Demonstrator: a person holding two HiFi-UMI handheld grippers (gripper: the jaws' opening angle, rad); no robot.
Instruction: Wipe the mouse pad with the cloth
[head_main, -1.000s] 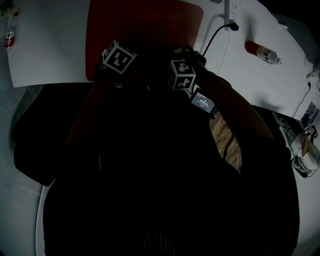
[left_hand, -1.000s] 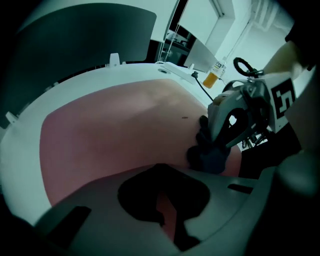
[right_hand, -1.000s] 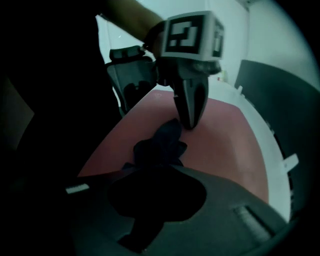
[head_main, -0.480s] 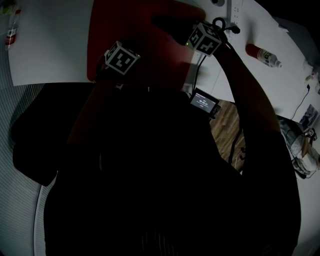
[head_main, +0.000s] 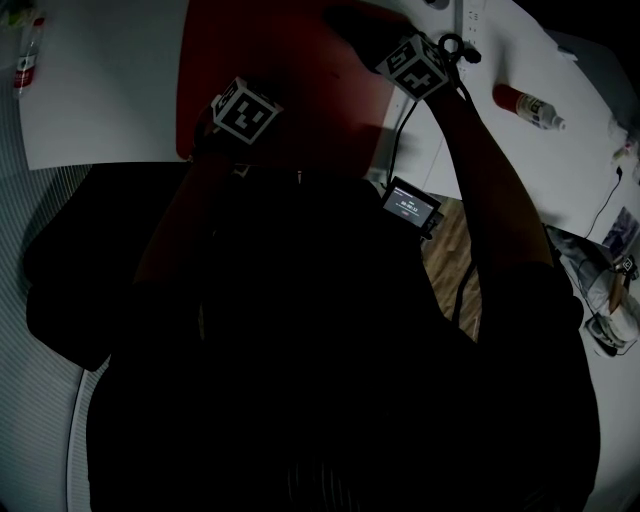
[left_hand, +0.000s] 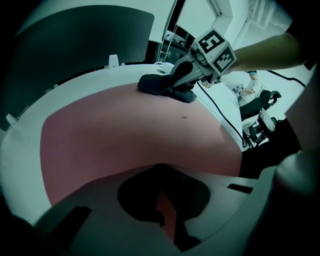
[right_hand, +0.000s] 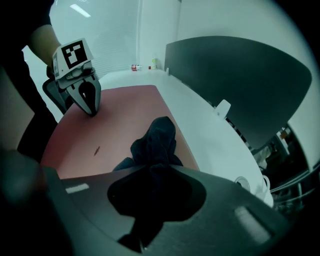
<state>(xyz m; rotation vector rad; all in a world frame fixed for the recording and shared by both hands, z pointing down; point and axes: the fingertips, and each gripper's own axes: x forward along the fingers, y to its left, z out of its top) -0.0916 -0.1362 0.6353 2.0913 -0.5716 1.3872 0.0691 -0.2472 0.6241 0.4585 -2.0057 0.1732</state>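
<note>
The right tongs are pinching a dark crumpled cloth, and the cloth lies on the red mouse pad close to its far right corner, just beside the edge where the white tabletop begins. The left tongs are pressed together with nothing between them, and their tips stand on the pad near its near left edge; I judge that they hold the pad in place. So the relation that matters is this: almost the whole bare surface of the pad lies from the cloth toward the person and to the left, that is, toward the left tongs. A small dark speck sits on the pad between the two tongs. I think the coming stroke should drag the cloth from its corner across this surface, and only the right tongs are placed to do it.
</note>
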